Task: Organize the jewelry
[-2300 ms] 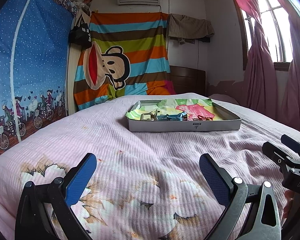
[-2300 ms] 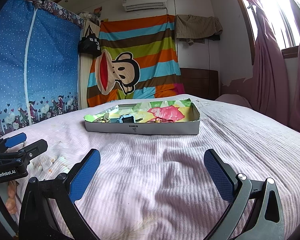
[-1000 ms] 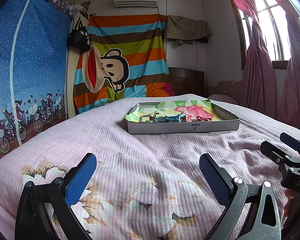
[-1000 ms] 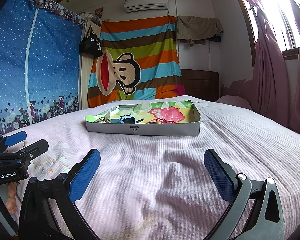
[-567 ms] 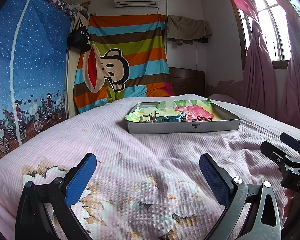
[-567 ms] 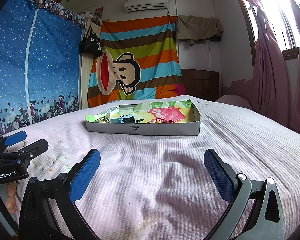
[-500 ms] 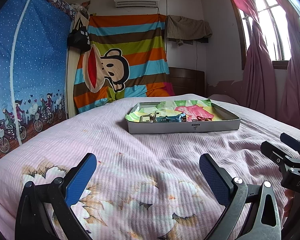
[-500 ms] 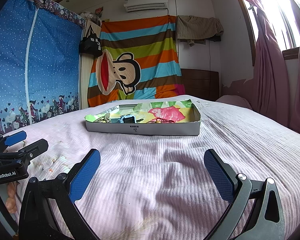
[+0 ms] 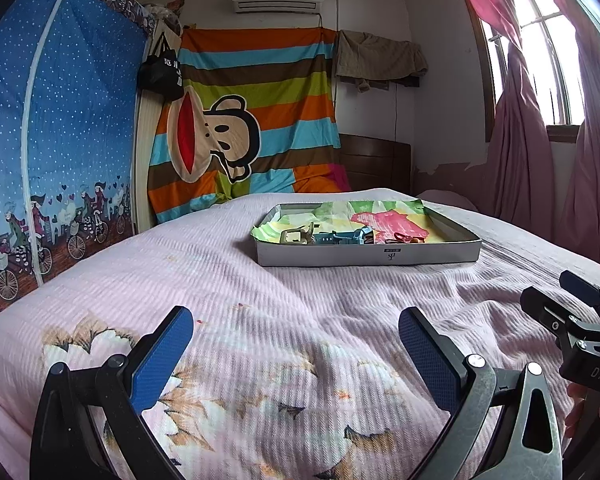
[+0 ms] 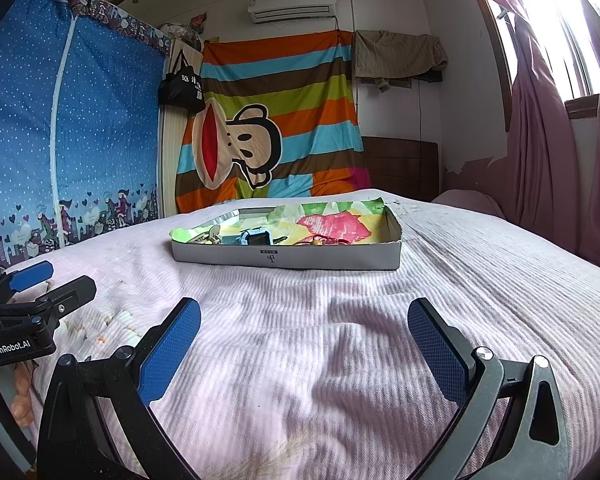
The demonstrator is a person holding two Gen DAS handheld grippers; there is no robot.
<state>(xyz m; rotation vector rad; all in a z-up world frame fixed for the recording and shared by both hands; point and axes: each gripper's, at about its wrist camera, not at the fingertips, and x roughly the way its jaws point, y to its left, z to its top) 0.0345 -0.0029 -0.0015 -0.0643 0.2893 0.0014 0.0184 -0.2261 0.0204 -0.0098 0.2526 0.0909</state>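
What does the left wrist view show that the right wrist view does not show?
Only the left wrist view: the flower print on the bedspread, and the right gripper at its right edge.

Only the right wrist view: the left gripper at its left edge.

Both: the grey tray on the pink bed, lined with colourful paper and holding small items, with each view's own gripper open and empty, far from the tray.

Both the left gripper (image 9: 296, 356) and the right gripper (image 10: 304, 344) are held level, fingers spread wide, pointed toward 12 o'clock.
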